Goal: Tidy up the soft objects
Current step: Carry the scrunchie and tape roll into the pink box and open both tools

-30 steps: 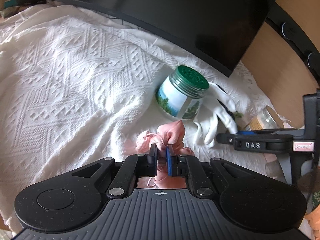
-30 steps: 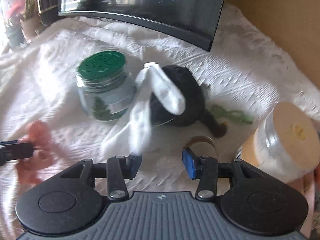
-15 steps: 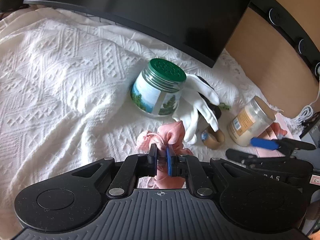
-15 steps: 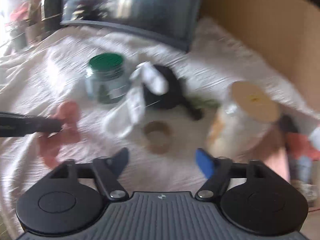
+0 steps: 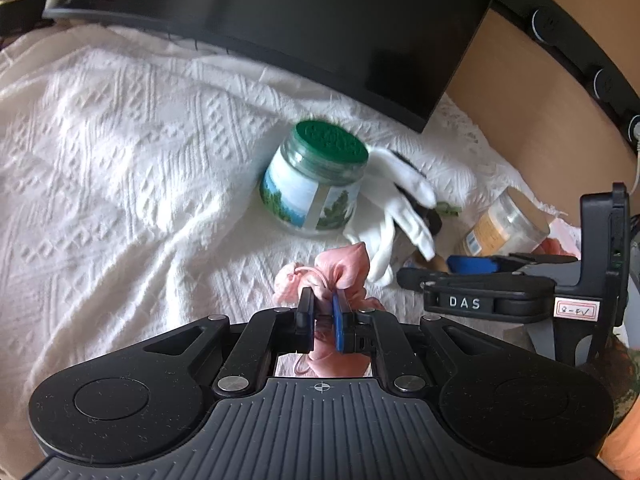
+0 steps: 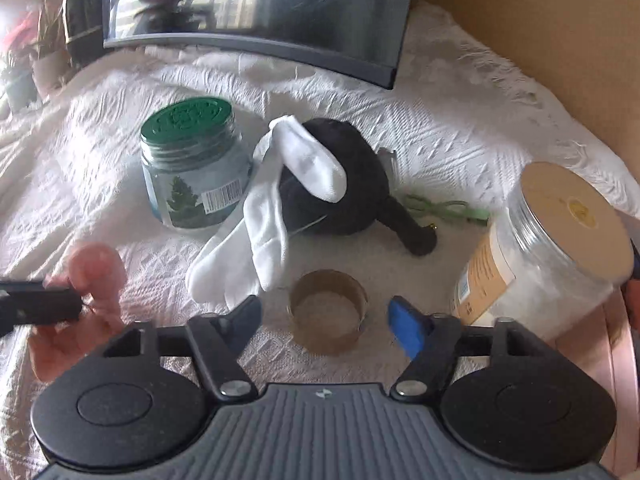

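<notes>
My right gripper (image 6: 324,320): jaws spread wide, holding nothing, tape roll (image 6: 328,312) between them.
White glove (image 6: 264,216): draped over the black pouch (image 6: 340,176), fingers trailing toward me.
Green-lidded jar (image 6: 192,164): upright, just left of the glove.
Pink cloth (image 6: 88,292): far left, pinched by my left gripper (image 6: 78,306).
Tan-lidded jar (image 6: 548,240): tilted, right.

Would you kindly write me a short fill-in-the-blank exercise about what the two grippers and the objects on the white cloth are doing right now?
1. The left gripper is shut on the ____ fabric pouch.
2. The right gripper is open, and the tape roll lies ____ its fingers.
3. The jar left of the white glove has a ____ lid.
4. The white glove is draped over a ____ soft object.

Missing words: pink; between; green; black
</notes>
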{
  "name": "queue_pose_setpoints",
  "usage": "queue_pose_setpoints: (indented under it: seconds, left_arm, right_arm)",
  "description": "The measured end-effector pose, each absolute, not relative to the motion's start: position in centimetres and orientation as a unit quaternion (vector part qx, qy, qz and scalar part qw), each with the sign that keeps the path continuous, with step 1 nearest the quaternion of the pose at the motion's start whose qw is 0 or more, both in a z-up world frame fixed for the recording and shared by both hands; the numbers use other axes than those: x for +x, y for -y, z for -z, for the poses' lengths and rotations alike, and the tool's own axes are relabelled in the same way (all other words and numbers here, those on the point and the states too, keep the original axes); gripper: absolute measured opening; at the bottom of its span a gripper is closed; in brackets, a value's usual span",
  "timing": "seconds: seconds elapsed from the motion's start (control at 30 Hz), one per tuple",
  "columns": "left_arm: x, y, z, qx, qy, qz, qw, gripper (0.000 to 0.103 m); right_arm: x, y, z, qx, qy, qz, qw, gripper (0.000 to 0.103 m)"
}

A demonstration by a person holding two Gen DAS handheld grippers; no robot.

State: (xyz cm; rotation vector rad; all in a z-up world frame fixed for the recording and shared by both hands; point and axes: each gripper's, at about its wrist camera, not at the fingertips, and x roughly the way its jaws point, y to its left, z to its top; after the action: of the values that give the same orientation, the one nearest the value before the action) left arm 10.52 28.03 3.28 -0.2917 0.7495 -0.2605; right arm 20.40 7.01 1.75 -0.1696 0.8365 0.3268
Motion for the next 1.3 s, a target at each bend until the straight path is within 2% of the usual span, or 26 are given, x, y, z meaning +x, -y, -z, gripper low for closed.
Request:
queue_pose_setpoints:
  seconds: [0.07,0.2,0.4,0.7,0.97,1.23,1.3]
  left_arm:
    - [10.7,-27.9,-4.0,-0.140,-0.355,0.123,0.916,0.012]
    - [11.8,-27.3,-6.3,-0.141,-0.327,0.128,0.925,0.012]
    - [14.4,-24.5,-11.2,-0.123,-0.282,0.154,0.939,0.012]
    - [19.0,-15.9,-17.1,-0.111,-0.245,0.230,0.935,0.011]
    - [21.7,-5.4,-17.2,-0.101,-0.284,0.326,0.896,0.012]
    - [25.2,3.0,-13.2,-0.104,-0.372,0.375,0.843,0.012]
    - [26.6,4.2,-11.6,-0.115,-0.406,0.370,0.828,0.018]
  right_arm:
    - [20.4,-6.9,-2.4,-0.084,-0.408,-0.169,0.894,0.044]
    - [20.0,-6.2,-5.1,-0.076,-0.395,-0.184,0.897,0.043]
    - [17.8,-3.2,-12.4,-0.056,-0.324,-0.194,0.924,0.043]
    - [16.1,6.0,-20.1,-0.063,-0.229,-0.107,0.966,0.043]
    - [14.2,15.9,-19.4,-0.031,-0.222,-0.005,0.975,0.043]
    - [14.1,19.6,-13.5,0.020,-0.269,0.016,0.963,0.043]
    - [14.2,19.8,-11.5,0.025,-0.286,0.015,0.958,0.043]
